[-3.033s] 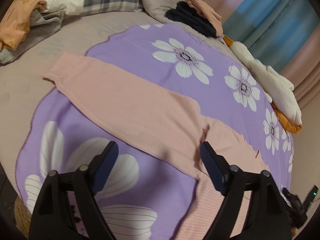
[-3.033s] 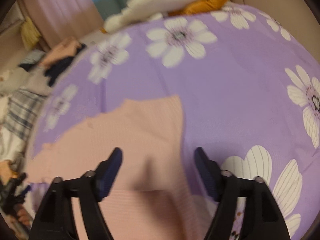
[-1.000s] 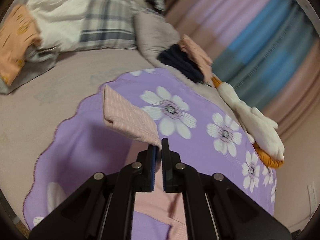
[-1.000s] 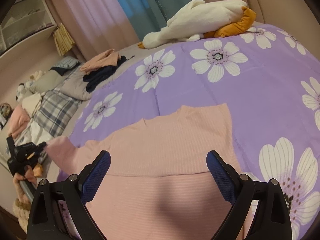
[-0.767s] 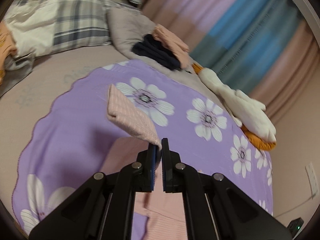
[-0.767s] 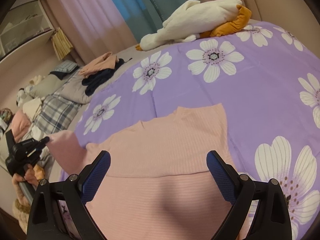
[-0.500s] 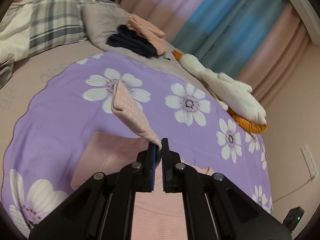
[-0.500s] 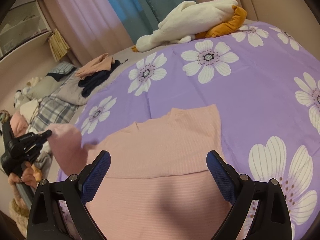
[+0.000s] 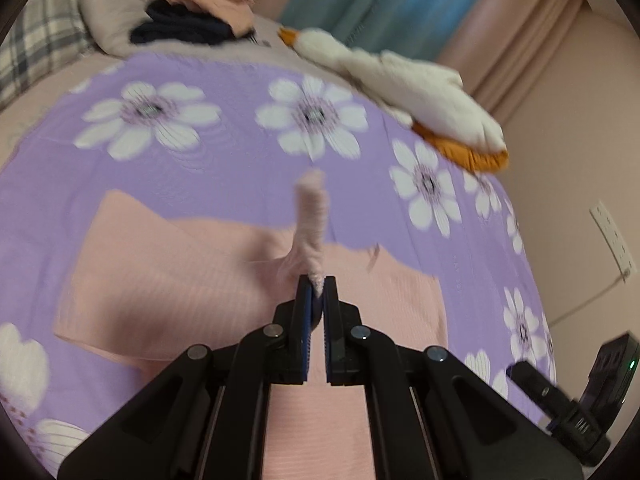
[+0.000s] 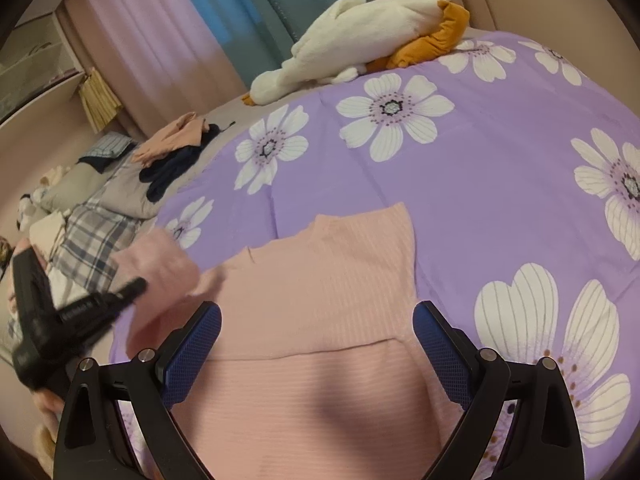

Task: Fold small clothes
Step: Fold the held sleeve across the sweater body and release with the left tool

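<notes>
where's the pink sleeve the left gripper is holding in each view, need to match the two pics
Left wrist view: the pink sleeve rises at centre from the shut left gripper, over the pink sweater.
Right wrist view: the sleeve is at the left edge, pinched by the left gripper; the right gripper hangs open.
Shared landmark: the white plush goose at the far edge of the purple blanket.

Pink ribbed sweater; purple blanket, white flowers; pillow seemingly plaid.

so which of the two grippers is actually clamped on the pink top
The left gripper: its jaws are shut on the pink top's sleeve. The right gripper stands wide open over the pink top, gripping nothing.
</notes>
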Action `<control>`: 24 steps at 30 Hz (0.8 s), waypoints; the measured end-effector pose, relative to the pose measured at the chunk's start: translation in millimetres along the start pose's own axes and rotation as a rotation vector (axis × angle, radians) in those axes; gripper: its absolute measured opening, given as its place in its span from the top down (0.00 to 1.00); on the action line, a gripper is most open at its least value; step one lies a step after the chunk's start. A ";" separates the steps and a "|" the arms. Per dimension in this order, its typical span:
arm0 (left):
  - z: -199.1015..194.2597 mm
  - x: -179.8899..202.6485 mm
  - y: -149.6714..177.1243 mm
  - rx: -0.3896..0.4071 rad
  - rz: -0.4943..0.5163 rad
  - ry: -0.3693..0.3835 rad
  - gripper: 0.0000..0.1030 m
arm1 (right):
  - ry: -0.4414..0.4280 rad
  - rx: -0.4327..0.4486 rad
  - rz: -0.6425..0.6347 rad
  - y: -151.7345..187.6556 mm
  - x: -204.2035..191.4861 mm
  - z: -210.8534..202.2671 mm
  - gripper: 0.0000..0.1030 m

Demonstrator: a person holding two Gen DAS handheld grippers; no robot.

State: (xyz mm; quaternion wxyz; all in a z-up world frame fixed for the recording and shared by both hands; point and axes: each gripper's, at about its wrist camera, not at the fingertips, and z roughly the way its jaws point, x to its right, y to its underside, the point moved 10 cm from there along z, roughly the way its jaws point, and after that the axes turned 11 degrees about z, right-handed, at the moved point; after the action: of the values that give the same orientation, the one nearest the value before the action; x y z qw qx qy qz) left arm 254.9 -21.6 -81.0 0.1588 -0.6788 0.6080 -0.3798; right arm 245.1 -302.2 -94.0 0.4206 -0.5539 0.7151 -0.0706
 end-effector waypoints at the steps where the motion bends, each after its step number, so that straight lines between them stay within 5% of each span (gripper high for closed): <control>1: 6.0 4.2 5.5 -0.017 0.008 0.004 0.97 | 0.001 -0.003 0.003 -0.1 1.5 0.8 0.07; 13: 61.5 15.0 63.6 -0.189 0.032 0.003 0.96 | 0.026 -0.044 0.027 3.8 13.5 10.7 0.07; 24: 70.2 9.0 77.6 -0.225 -0.008 0.020 0.93 | 0.032 -0.080 0.019 11.0 12.2 20.6 0.07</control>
State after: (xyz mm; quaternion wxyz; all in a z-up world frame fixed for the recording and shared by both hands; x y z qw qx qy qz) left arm 249.8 -63.7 -177.0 0.0742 -0.6909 0.6457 -0.3166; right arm 250.6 -300.9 -119.7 0.3874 -0.5621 0.7292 -0.0469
